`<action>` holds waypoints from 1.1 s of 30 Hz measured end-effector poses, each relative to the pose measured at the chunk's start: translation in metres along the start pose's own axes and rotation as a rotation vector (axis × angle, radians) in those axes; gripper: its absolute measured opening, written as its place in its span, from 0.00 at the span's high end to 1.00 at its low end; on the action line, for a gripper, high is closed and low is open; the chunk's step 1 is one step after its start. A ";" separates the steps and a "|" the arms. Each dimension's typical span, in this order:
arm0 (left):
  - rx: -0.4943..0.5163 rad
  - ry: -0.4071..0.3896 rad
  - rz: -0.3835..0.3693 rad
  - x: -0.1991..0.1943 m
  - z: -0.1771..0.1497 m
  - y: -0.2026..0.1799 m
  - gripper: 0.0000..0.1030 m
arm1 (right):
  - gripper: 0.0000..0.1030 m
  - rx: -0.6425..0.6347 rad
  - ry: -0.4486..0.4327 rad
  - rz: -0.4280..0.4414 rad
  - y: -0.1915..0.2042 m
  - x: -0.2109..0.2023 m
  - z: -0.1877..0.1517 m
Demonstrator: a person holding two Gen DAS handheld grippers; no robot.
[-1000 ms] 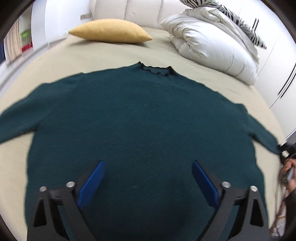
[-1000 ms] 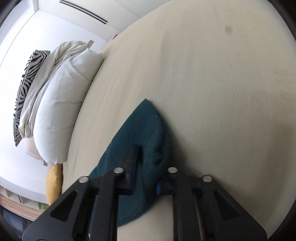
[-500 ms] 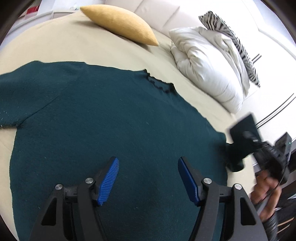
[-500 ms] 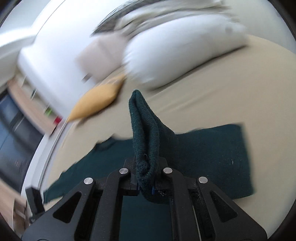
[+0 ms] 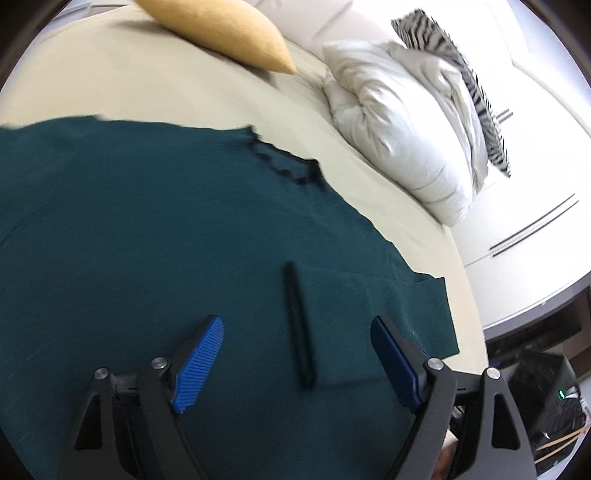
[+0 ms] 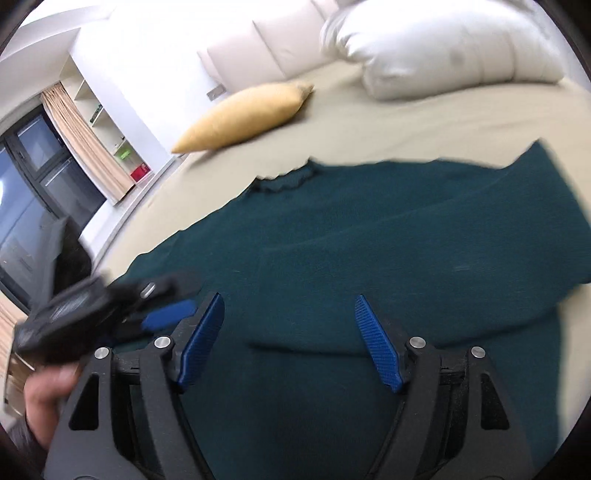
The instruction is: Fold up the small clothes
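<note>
A dark teal sweater (image 5: 155, 236) lies flat on the beige bed, its frilled collar (image 5: 284, 162) toward the pillows. Its right sleeve (image 5: 373, 314) is folded in across the body, the cuff edge lying on the chest. The sweater also fills the right wrist view (image 6: 369, 236), with the folded sleeve (image 6: 461, 251) on the right. My left gripper (image 5: 295, 354) is open and empty above the sweater's lower body. My right gripper (image 6: 291, 332) is open and empty above the folded sleeve's end. The left gripper also shows blurred at the left of the right wrist view (image 6: 122, 310).
A yellow pillow (image 5: 225, 29) and a white duvet (image 5: 402, 133) with a zebra-print blanket (image 5: 472, 85) lie at the head of the bed. The bed's right edge (image 5: 469, 295) drops to a dark floor area. A window and shelves (image 6: 55, 158) stand left.
The right gripper carried the sleeve over the sweater's body, opened and let it go; the sleeve now lies folded across the chest. The left gripper shifted rightward, still open.
</note>
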State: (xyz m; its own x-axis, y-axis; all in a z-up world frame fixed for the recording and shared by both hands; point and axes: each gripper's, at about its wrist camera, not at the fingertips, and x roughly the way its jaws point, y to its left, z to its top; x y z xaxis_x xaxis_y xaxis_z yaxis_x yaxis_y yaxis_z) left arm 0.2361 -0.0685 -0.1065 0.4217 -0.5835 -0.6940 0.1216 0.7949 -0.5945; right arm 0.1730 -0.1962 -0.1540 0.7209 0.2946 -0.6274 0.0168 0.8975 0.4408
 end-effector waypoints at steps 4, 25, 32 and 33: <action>0.059 0.066 0.071 0.043 0.010 -0.020 0.34 | 0.30 0.138 -0.051 -0.020 -0.055 -0.042 0.013; 0.101 -0.098 0.210 0.010 0.050 0.027 0.92 | 0.41 0.436 -0.117 -0.056 -0.187 -0.066 0.040; 0.117 -0.160 0.224 -0.006 0.041 0.034 0.92 | 0.52 0.330 0.006 -0.130 -0.177 -0.020 0.061; 0.111 -0.175 0.226 -0.010 0.041 0.037 0.92 | 0.52 0.328 0.020 -0.137 -0.178 -0.015 0.063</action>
State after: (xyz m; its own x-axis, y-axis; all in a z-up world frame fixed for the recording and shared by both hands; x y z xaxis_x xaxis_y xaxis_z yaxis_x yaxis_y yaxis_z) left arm 0.2735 -0.0261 -0.1048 0.5966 -0.3596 -0.7175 0.1000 0.9203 -0.3782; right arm 0.2032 -0.3813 -0.1830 0.6829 0.1885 -0.7058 0.3362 0.7766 0.5327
